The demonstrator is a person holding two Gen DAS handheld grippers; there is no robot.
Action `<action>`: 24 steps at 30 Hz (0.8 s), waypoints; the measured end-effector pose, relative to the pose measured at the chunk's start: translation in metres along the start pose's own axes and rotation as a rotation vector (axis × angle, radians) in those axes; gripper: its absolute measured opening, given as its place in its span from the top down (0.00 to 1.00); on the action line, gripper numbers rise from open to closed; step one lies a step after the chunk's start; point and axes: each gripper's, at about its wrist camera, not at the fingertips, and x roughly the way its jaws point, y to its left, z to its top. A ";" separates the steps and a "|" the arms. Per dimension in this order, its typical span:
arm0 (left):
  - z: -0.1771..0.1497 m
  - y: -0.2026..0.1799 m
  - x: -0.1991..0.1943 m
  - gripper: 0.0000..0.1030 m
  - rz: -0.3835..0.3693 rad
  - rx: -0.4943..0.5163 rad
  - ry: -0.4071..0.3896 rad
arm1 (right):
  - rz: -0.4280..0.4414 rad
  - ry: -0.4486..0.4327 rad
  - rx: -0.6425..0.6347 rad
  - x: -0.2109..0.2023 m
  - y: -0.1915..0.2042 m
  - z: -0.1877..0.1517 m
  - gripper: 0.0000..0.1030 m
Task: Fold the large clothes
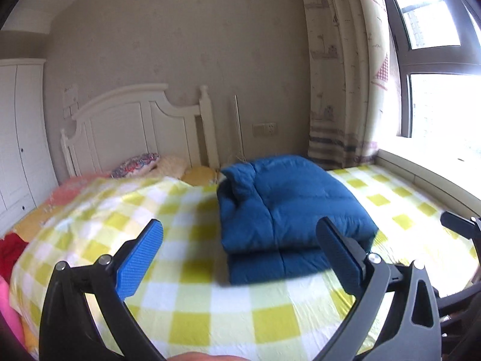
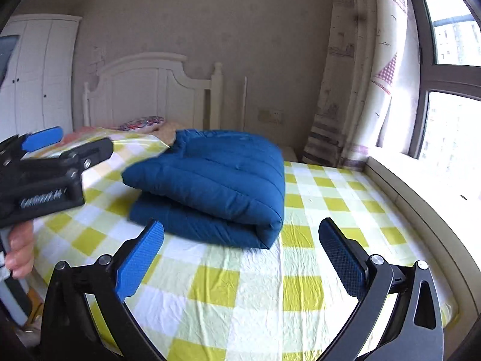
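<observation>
- At the left, the white wardrobe and panelled headboard stood behind a heap of pink and red cloth, blurred.
- The left gripper hung above the sheet, jaws spread wide, holding nothing.
- The blue padded garment lay folded in a thick, quilted, puffy bundle on the yellow-and-white checked sheet, mid-bed.
- The right gripper was likewise wide apart and empty, just short of the bundle.
- Risk, as I judged it: the springy padding could let the top layer slide or puff open if nudged; the slippery shell offered little grip.
- The patterned curtain and bright window closed the right.
</observation>
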 end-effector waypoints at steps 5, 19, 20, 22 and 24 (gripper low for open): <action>-0.011 -0.006 0.002 0.02 0.003 -0.001 0.001 | -0.003 -0.006 0.018 0.001 -0.004 -0.003 0.04; -0.018 -0.004 0.000 0.02 0.001 -0.009 0.014 | -0.003 -0.019 0.017 -0.010 -0.001 -0.004 0.04; -0.018 -0.004 0.000 0.02 0.001 -0.010 0.014 | -0.003 -0.020 0.017 -0.010 0.000 -0.004 0.04; -0.018 -0.004 0.001 0.02 0.000 -0.009 0.016 | 0.000 -0.020 0.018 -0.010 0.000 -0.004 0.04; -0.018 -0.005 0.001 0.02 0.001 -0.009 0.021 | 0.000 -0.018 0.020 -0.011 0.002 -0.005 0.04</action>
